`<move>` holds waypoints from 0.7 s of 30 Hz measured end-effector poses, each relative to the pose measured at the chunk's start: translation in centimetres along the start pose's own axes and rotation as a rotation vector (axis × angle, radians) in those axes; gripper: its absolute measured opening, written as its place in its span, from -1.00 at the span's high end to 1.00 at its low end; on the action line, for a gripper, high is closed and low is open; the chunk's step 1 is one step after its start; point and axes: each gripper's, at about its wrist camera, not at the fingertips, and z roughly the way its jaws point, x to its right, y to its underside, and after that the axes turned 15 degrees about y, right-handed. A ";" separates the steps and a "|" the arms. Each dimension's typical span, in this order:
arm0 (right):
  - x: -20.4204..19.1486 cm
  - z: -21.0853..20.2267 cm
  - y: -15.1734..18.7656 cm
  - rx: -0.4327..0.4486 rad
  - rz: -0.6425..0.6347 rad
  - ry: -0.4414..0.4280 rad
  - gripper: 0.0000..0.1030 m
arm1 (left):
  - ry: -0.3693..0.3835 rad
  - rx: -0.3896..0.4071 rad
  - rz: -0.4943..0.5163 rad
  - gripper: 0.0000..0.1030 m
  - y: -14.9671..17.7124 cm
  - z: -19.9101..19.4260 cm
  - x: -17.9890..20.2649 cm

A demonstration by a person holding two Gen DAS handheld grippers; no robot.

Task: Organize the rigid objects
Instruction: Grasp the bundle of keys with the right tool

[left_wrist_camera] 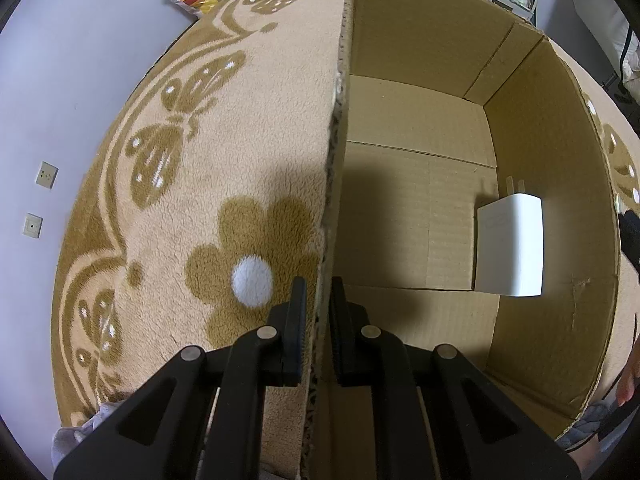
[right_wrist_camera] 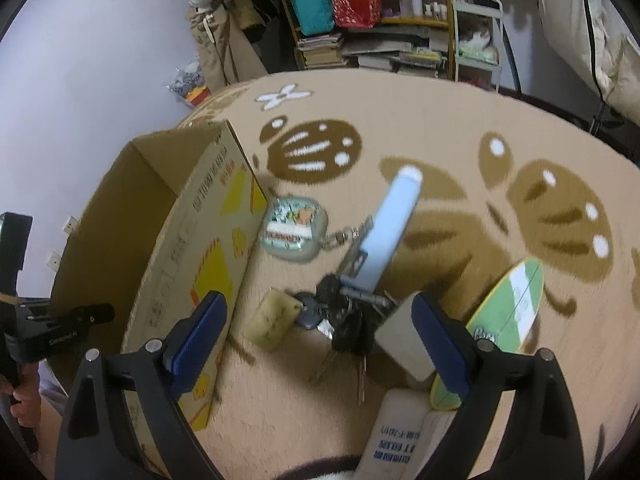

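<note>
A tan blanket (right_wrist_camera: 400, 128) with brown butterflies and flowers covers the surface I am working over. On it stands an open cardboard box (left_wrist_camera: 552, 152) — its only visible content is a white charger (left_wrist_camera: 510, 246) against the right-hand wall. My left gripper (left_wrist_camera: 318, 312) straddles the box's left wall, fingers nearly together and pinching the cardboard edge. My right gripper (right_wrist_camera: 316, 336) hangs wide open, holding nothing, above clutter outside the box: a light blue tube (right_wrist_camera: 390, 228), a green striped board (right_wrist_camera: 510, 304), a keychain charm (right_wrist_camera: 294, 230) and a bunch of keys (right_wrist_camera: 340, 316).
</note>
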 end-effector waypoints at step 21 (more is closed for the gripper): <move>-0.8 2.1 2.4 -0.101 -0.072 0.006 -0.16 | -0.001 0.000 0.002 0.78 0.1 0.0 -0.1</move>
